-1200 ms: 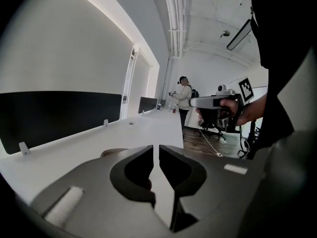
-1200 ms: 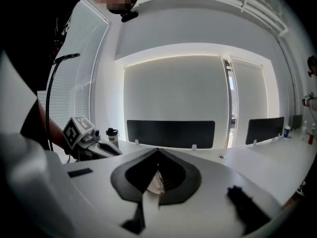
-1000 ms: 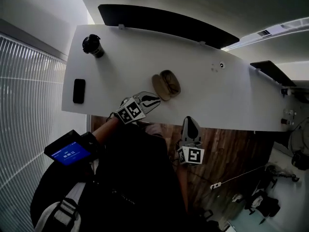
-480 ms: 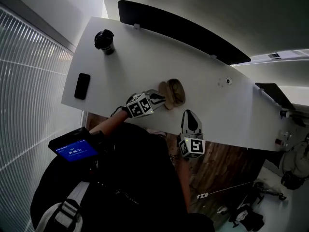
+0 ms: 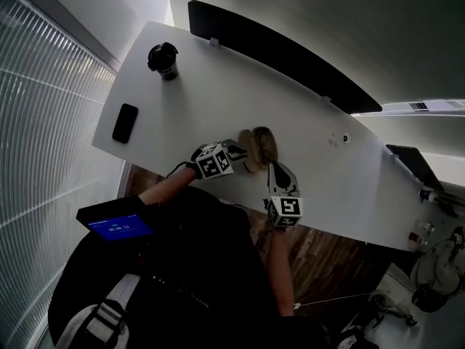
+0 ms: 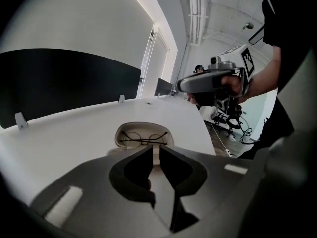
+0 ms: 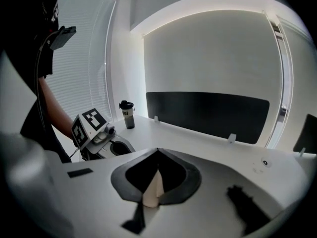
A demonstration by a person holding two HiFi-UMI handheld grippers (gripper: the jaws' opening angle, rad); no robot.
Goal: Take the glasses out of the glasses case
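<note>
Two grippers sit at the near edge of the white tabletop [image 5: 218,86] in the head view, both below the frame's centre. The left gripper [image 5: 240,152] points right, its tips just beside the open glasses case [image 5: 260,147], a placing that looks meant for reaching inside. The right gripper [image 5: 277,168] points up the frame from just below the case, probably standing by to steady it. Both forearms reach forward from the body. A tumbler [image 5: 163,60] and a phone [image 5: 125,122] lie well apart at upper left.

In the left gripper view, the left gripper [image 6: 154,150] is aimed low across the tabletop, straight at the case. Its fingers [image 6: 141,160] leave only a thin slit between them and pinch nothing. The glasses [image 6: 143,139] lie folded in the case, at frame centre just above the tips, untouched. The right gripper [image 6: 210,81] hangs at upper right.

In the right gripper view, the right gripper [image 7: 157,152] has its fingers [image 7: 173,172] pressed together at the tips, empty, held level above the tabletop. The left gripper [image 7: 116,147] shows at lower left, and the case is not visible here.
</note>
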